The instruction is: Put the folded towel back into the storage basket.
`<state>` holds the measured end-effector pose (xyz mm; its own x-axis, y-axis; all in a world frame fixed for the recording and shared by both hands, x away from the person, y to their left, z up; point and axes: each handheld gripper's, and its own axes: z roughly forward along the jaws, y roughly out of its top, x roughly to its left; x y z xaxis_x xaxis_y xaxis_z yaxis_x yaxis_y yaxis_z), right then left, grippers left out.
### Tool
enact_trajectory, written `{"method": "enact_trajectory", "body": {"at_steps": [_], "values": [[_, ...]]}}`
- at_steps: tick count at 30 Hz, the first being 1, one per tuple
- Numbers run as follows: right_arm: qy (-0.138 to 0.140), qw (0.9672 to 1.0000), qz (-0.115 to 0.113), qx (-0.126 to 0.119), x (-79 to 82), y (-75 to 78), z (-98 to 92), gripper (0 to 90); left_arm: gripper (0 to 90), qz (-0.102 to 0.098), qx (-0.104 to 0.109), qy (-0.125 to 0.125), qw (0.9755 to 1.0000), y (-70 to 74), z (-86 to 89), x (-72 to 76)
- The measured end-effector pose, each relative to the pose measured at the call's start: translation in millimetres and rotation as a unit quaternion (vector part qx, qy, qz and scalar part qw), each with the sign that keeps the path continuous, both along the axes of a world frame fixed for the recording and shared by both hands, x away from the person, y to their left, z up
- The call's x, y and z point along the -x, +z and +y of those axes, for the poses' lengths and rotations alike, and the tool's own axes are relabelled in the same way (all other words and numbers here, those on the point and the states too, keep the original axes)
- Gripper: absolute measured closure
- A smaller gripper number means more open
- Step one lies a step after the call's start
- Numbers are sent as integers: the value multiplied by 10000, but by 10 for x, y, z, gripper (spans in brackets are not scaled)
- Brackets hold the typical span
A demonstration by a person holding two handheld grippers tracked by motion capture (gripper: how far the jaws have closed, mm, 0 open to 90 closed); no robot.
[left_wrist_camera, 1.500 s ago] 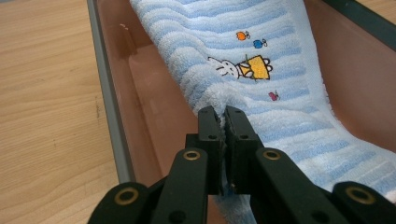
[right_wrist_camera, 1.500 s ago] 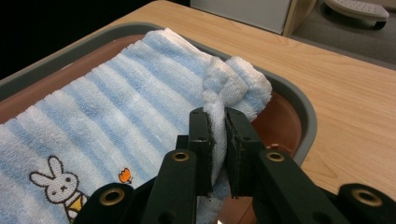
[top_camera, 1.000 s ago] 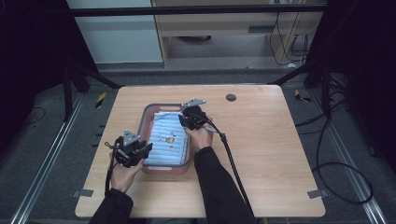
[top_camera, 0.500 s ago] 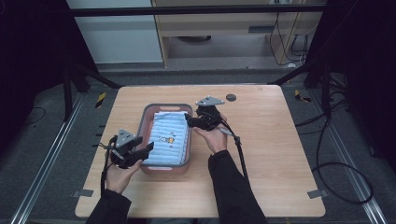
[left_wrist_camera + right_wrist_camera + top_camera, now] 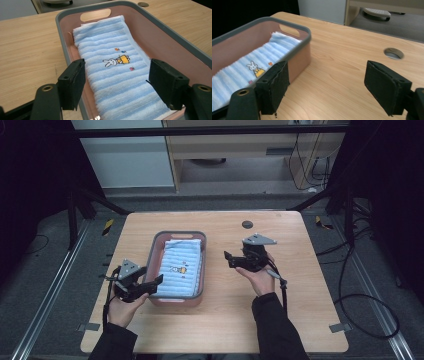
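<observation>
Blue towel [image 5: 117, 72], rabbit print [image 5: 115, 60], wordless.

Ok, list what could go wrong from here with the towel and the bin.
1. The left tongs hang open at the bin's near rim; closing there might pinch the rim along with the towel.
2. The towel lies folded in layers; a grab at one edge could unfold it.
3. The right tongs are open over bare table beside the bin; a sideways sweep could nudge the bin, which looks light.
</observation>
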<state>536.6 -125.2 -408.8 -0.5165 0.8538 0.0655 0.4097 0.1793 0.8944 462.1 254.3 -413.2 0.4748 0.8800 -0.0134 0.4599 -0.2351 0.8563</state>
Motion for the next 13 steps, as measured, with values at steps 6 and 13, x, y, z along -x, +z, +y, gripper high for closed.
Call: {"method": "enact_trajectory", "body": {"at_steps": [6,13], "values": [[-234,9997,20,49,126,-56,-343,187,264,-52,-103,17,9999,-20,71,12],[-385,9992,17,106,262,-136,-632,184,262,-112,-88,75,9999,-22,162,31]]}}
